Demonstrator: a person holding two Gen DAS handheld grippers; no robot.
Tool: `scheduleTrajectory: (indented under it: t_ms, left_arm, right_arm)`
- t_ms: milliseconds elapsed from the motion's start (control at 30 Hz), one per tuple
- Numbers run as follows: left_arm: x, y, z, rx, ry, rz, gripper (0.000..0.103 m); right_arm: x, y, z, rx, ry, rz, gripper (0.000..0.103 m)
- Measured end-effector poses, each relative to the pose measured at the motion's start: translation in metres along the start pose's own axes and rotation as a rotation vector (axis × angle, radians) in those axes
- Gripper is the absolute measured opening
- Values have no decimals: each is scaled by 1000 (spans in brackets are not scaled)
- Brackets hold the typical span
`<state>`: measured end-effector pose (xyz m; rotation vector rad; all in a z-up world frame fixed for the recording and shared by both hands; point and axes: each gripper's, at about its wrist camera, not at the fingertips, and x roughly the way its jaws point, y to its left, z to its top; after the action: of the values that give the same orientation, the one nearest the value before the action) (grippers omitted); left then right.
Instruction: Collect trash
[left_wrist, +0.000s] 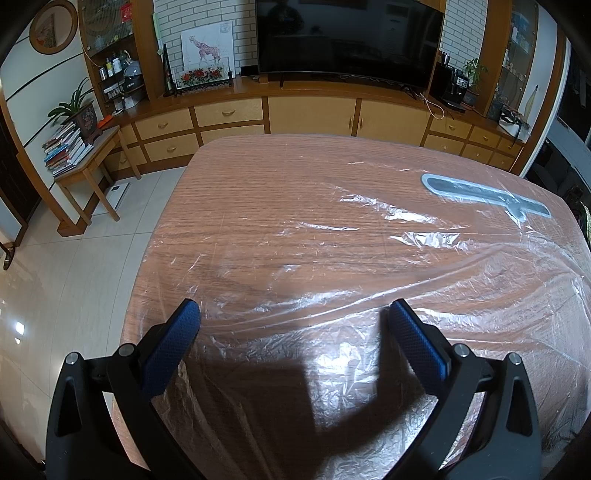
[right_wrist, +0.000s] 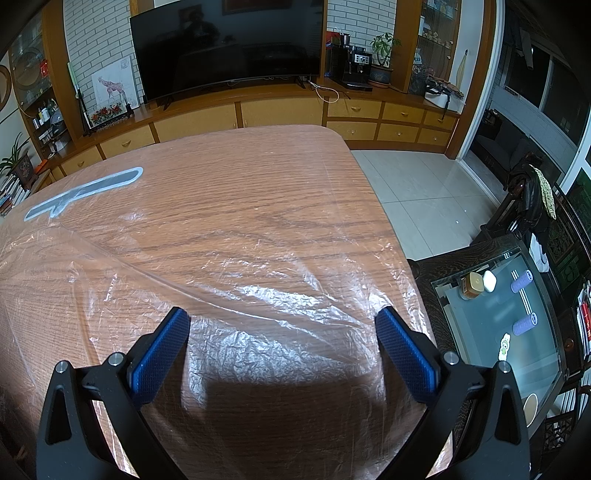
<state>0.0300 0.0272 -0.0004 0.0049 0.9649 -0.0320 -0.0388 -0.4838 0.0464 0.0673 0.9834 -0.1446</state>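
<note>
Clear plastic sheet (left_wrist: 369, 258) is lying loose on the tabletop (left_wrist: 258, 192), both spread claws, left claw (left_wrist: 293, 314) and right claw (right_wrist: 282, 321), hovering; thin film risks tearing or slipping.

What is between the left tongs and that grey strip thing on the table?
Only crinkly clear plastic sheet spread over the wooden table. In the left wrist view, nothing else sits between the open left tongs and the grey strip.
</note>
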Motion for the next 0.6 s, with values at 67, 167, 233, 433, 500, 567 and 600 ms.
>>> scheduleTrajectory:
  t_ms: [67, 167, 233, 433, 500, 567, 600]
  left_arm:
    - [0, -1, 0, 0, 0, 0, 102]
    - [0, -1, 0, 0, 1, 0, 102]
    - [0, -1, 0, 0, 1, 0, 102]
    - [0, 0, 0, 0, 1, 0, 102]
    - [0, -2, 0, 0, 1, 1, 102]
    - [0, -1, 0, 0, 2, 0, 102]
    - [0, 0, 0, 0, 2, -1, 102]
  right_arm:
    - [0, 0, -1, 0, 0, 0, 99]
    - [0, 0, -1, 0, 0, 0, 99]
    - [0, 0, -1, 0, 0, 0, 99]
    - [0, 0, -1, 0, 0, 0, 99]
    - [0, 0, 0, 0, 0, 0, 99]
    - [0, 0, -1, 0, 0, 0, 99]
    - [0, 0, -1, 0, 0, 0, 99]
